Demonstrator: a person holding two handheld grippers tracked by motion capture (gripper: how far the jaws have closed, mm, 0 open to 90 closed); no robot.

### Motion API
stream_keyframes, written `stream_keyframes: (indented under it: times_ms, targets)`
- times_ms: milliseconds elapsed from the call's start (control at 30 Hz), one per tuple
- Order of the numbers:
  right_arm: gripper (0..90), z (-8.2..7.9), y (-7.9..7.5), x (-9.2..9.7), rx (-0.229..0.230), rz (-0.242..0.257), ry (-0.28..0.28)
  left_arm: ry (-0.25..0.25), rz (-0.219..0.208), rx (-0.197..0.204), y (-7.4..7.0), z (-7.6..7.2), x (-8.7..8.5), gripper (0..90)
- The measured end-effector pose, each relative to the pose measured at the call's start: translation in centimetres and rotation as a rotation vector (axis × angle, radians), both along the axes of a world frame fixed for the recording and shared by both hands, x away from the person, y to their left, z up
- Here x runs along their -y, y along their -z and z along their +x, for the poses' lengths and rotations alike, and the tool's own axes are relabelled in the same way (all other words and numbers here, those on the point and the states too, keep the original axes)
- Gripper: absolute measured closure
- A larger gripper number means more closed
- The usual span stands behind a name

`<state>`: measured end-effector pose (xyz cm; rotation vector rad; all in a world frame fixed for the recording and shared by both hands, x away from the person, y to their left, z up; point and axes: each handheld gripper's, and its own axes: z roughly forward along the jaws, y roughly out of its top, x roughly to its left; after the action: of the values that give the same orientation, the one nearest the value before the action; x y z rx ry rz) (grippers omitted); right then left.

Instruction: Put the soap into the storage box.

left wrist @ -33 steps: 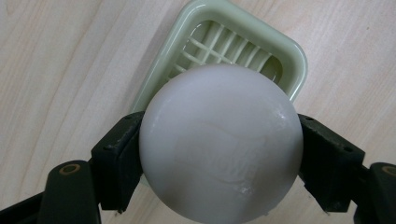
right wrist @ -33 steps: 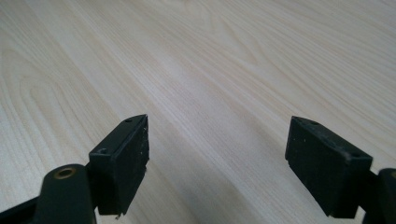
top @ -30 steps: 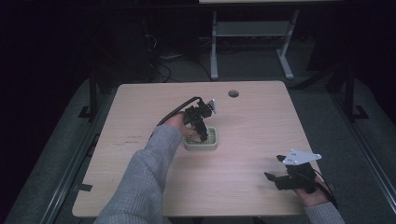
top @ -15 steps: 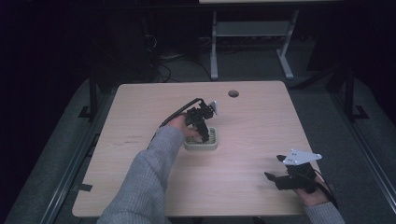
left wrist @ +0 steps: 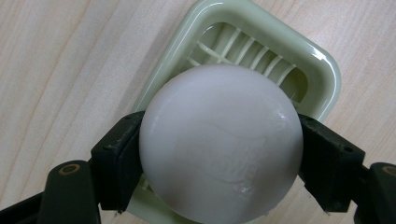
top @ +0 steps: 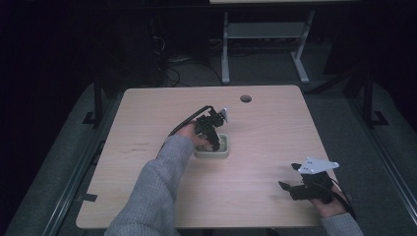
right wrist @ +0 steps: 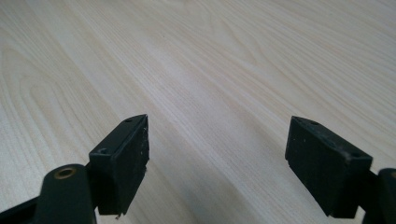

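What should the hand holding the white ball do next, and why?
Probably lower it a little into the pale green slatted plastic dish, then open. The left gripper is shut on the smooth white round ball, which sits right over the dish's opening. The right gripper rests open, apart.

The soap (left wrist: 219,144) looks smooth, waxy and matt white; the dish (left wrist: 299,56) is glossy pale-green plastic; the table (right wrist: 233,56) is light, smooth wood grain; the sleeve (top: 152,191) is grey knit.
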<state>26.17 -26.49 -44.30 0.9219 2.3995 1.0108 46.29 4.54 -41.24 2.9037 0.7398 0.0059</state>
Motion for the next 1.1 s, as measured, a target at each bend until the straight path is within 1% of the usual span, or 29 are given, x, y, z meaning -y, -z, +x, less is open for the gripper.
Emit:
stream_keyframes:
  times_ms: [767, 800, 833, 967, 1100]
  targets:
    - [21.1, 0.00, -0.05, 0.07, 0.005, 0.005, -0.003, 0.000, -0.001, 0.001, 0.03, 0.07, 0.01, 22.7]
    - [21.1, -0.03, -0.06, 0.06, 0.000, 0.008, 0.000, 0.000, -0.001, 0.002, 0.03, 0.07, 0.00, 22.7]
    - [21.1, -0.04, -0.07, 0.06, 0.000, 0.010, 0.001, 0.000, -0.003, 0.001, 0.02, 0.08, -0.01, 22.5]
    - [21.1, -0.06, -0.07, 0.01, -0.003, 0.013, 0.001, -0.003, -0.036, 0.015, -0.48, 0.04, -0.09, 21.9]
    - [21.1, -0.08, -0.11, -0.08, -0.005, 0.011, 0.001, -0.002, -0.039, 0.020, -0.74, 0.00, -0.29, 21.5]
